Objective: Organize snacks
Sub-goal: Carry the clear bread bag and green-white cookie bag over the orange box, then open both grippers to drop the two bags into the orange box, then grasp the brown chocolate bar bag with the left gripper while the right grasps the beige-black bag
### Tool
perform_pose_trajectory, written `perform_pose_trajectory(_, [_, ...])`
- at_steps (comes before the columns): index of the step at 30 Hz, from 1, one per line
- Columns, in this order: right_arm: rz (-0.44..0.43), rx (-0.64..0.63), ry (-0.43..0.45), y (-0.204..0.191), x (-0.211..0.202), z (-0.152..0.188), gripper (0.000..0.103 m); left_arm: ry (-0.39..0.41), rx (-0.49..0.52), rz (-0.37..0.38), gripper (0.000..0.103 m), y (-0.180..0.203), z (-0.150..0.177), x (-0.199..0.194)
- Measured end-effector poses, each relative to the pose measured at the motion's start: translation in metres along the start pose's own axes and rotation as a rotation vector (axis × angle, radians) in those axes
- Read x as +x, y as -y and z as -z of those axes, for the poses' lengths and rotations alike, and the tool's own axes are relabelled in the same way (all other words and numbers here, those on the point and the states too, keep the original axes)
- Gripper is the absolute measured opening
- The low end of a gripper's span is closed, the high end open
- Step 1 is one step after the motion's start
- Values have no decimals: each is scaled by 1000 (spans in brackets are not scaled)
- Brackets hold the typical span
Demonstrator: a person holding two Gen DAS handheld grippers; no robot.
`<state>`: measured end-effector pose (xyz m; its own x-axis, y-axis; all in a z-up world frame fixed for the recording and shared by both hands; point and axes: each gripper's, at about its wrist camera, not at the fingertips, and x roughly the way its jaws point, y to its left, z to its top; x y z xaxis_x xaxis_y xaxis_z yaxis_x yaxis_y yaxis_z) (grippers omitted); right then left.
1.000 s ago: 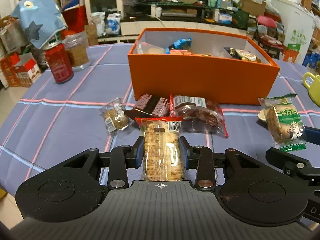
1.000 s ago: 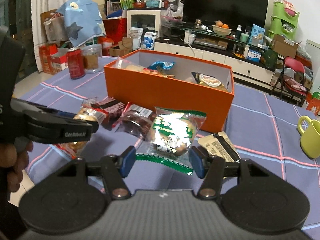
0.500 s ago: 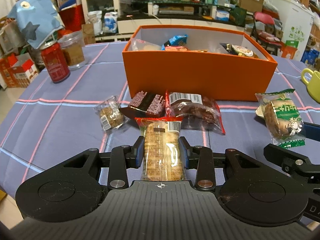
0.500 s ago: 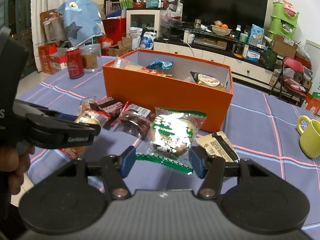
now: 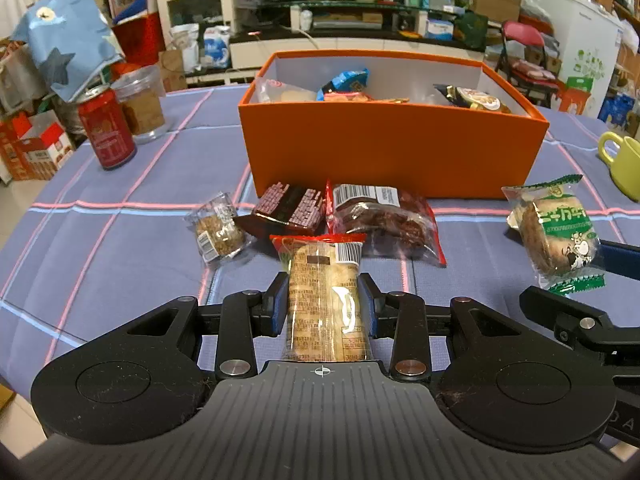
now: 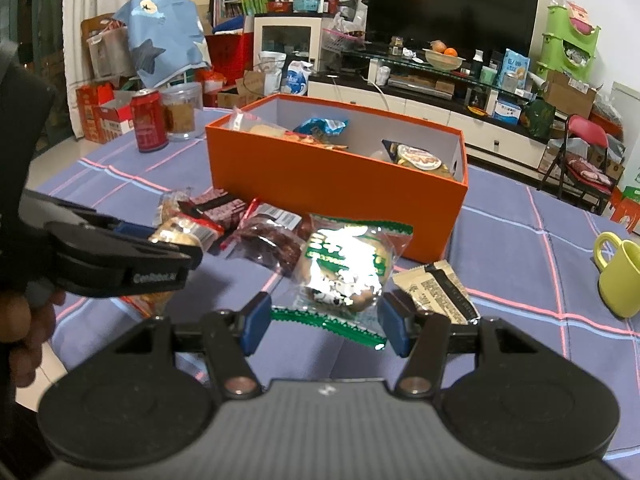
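We've got the left gripper (image 5: 323, 300) clamped on a biscuit pack (image 5: 322, 300), right gripper (image 6: 326, 322) wide open around the green-edged cake pack (image 6: 346, 266), orange box (image 5: 392, 152) holding a few snacks.

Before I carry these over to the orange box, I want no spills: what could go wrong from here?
1. The right gripper stands open around the green-edged cake packet, so it could slip if lifted now.
2. The left gripper pinches the long biscuit packet low down; its free top could catch the orange box wall.
3. The red can and yellow mug sit near both paths.
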<state>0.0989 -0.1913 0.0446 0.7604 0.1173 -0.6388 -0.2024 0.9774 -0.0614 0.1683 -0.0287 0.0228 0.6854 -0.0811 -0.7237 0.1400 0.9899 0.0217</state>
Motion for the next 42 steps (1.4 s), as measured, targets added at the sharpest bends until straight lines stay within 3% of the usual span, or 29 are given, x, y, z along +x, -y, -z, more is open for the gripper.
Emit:
perform_pose_trajectory(5, [-21,10,12,3,-6,-3,59,22,-22,27,29,-6,-5,-13])
perform_pose_trajectory(8, [-31,29,43,14,-12,-17,59,57,-28,48,29,-14,-25,-22])
perform_pose_trajectory(12, [-5,50,112,35,-7,-52,59,148,-33,60,29,-27,-65,-28])
perform_pose_trajectory(16, [-41,73,121,54,32,-96,59,208,-28,51,29,-29,-124,-4])
perform_pose_trajectory(19, [-39,78,101,59,66,-126,59,180,-17,76,29,-27,-166,30])
perform_pose_trajectory(22, [-30,72,73,61,96,-145,62,84,42,134,31,-18,-189,73])
perform_pose_trajectory(24, [-7,65,59,63,110,-152,64,81,35,96,35,-20,-189,80])
perform_pose_trajectory(26, [-25,80,77,67,102,-151,65,132,13,95,61,-32,-177,64])
perform_pose_trajectory(29, [-39,80,151,72,62,-127,71,195,-21,151,79,-64,-148,32])
perform_pose_trajectory(31, [-56,75,172,75,39,-101,75,207,-29,123,81,-87,-126,21])
perform_pose_trajectory(33, [-34,84,155,79,26,-70,75,175,-87,45,81,-111,-106,19])
perform_pose_trajectory(35, [-3,71,102,82,23,-41,76,91,-223,-19,80,-135,-83,26])
perform_pose_trajectory(38, [21,72,32,87,29,-11,77,12,-443,-28,79,-155,-52,35])
perform_pose_trajectory(40, [52,59,23,90,32,-4,79,0,-447,17,79,-150,-45,37])
perform_pose_trajectory(42, [64,72,14,94,38,0,79,24,-323,78,82,-128,-50,40])
